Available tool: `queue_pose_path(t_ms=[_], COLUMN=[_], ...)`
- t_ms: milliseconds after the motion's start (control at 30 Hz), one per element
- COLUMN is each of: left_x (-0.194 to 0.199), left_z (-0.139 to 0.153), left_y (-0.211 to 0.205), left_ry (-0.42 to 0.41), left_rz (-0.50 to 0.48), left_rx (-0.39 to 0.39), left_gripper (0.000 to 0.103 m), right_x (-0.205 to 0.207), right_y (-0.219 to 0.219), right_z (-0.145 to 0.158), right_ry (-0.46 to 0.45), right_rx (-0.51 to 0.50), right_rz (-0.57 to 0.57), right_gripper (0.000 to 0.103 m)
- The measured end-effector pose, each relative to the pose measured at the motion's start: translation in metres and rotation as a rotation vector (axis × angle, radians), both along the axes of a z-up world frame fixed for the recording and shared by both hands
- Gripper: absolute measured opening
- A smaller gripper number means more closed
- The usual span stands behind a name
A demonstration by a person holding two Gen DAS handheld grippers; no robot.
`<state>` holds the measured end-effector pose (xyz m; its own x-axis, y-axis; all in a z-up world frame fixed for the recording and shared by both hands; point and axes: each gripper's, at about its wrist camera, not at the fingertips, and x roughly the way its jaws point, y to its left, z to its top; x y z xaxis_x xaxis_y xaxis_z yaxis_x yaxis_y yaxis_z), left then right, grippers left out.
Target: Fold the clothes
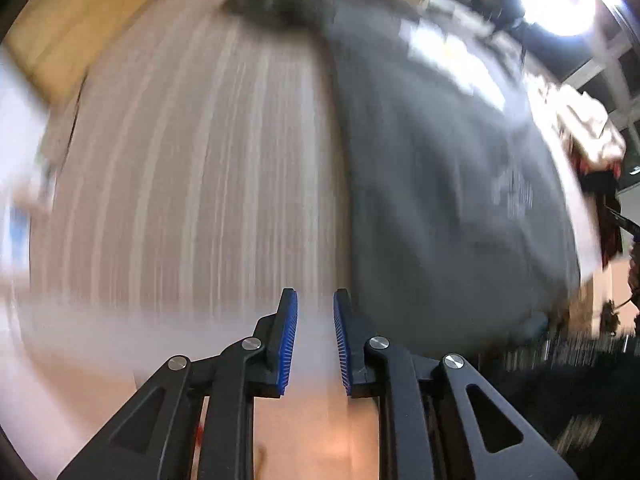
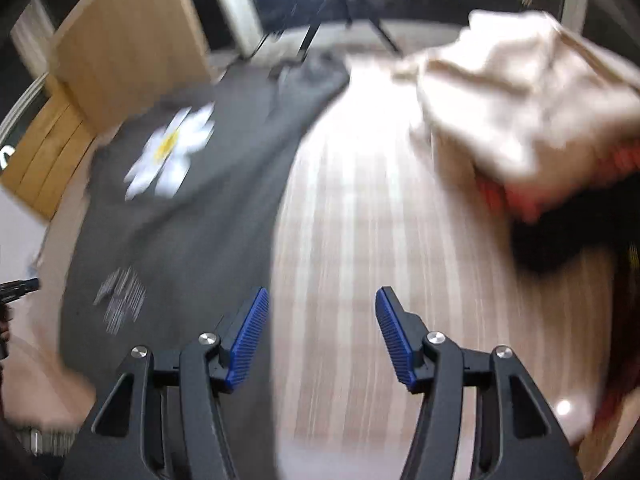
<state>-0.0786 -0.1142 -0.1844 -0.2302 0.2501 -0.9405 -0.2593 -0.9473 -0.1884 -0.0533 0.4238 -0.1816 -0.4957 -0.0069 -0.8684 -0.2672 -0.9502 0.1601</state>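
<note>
Looking along your left claw (image 1: 315, 312), you see its blue pads slightly apart with nothing between them, poised over the pale striped table (image 1: 192, 184). The dark grey shirt (image 1: 440, 200) lies flat to the right of centre in that blurred view. Your right claw (image 2: 322, 312) stands wider apart, also empty, over bare table at lower centre. In the right wrist view the same shirt fills the left half of the frame, its white daisy print (image 2: 170, 152) at upper left. A cream garment (image 2: 520, 104) sits heaped at upper right, on top of something red and dark.
</note>
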Motion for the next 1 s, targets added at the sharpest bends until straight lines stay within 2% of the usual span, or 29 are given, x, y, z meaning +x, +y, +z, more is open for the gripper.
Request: queue_pose_path(t_ms=[67,133,200,333,433,533,567,600,633,700,733,767,800,900,1000], left_x=[-0.053,-0.097,-0.124,-0.148,-0.162,-0.174,-0.179,-0.183,-0.185,-0.187,-0.188,-0.190,-0.190,-0.188,-0.184], left_z=[-0.004,-0.016,-0.032,-0.040,-0.042,-0.045,-0.048,-0.049,-0.049,-0.049,-0.050,-0.051,-0.051,-0.049,-0.046], left_y=[0.017,0.029,0.041,0.041,0.042,0.045,0.047,0.049,0.050,0.052,0.054,0.058,0.061,0.064,0.058], left_ry=[0.074,0.083,0.062,0.042,0.043,0.041,0.040,0.048,0.053,0.062,0.066,0.071,0.075,0.109,0.123], left_rz=[-0.004,0.000,-0.010,-0.026,-0.014,-0.006,-0.004,-0.003,-0.005,-0.007,-0.009,-0.013,-0.017,-0.019,-0.011], left_rx=[0.018,0.041,0.045,0.016,0.026,0.025,0.023,0.027,0.033,0.041,0.043,0.045,0.040,-0.006,-0.013], left_gripper=[0.025,0.025,0.025,0.025,0.026,0.034,0.035,0.035,0.035,0.034,0.031,0.013,0.001,0.002,0.002], right_x=[-0.049,-0.085,-0.112,-0.152,-0.162,-0.168,-0.169,-0.171,-0.172,-0.173,-0.174,-0.173,-0.171,-0.165,-0.168], right_y=[0.012,0.014,0.009,0.013,0.005,0.000,-0.001,-0.002,-0.002,-0.004,-0.005,-0.006,-0.007,0.000,-0.004], right_z=[-0.017,-0.032,-0.046,-0.068,-0.074,-0.074,-0.074,-0.074,-0.074,-0.073,-0.072,-0.069,-0.063,-0.049,-0.061], right_ry=[0.005,-0.020,-0.040,-0.048,-0.050,-0.030,-0.023,-0.017,-0.014,-0.016,-0.016,-0.007,0.011,0.066,0.021], right_rx=[-0.011,-0.012,0.018,-0.023,-0.020,-0.024,-0.023,-0.027,-0.034,-0.045,-0.051,-0.037,-0.005,0.054,0.084], right_rz=[-0.007,0.013,0.030,0.055,0.091,0.127,0.130,0.134,0.140,0.154,0.161,0.166,0.171,0.149,0.158], right_gripper=[0.055,0.055,0.055,0.055,0.055,0.054,0.051,0.033,0.009,0.006,0.005,0.005,0.004,0.003,0.004])
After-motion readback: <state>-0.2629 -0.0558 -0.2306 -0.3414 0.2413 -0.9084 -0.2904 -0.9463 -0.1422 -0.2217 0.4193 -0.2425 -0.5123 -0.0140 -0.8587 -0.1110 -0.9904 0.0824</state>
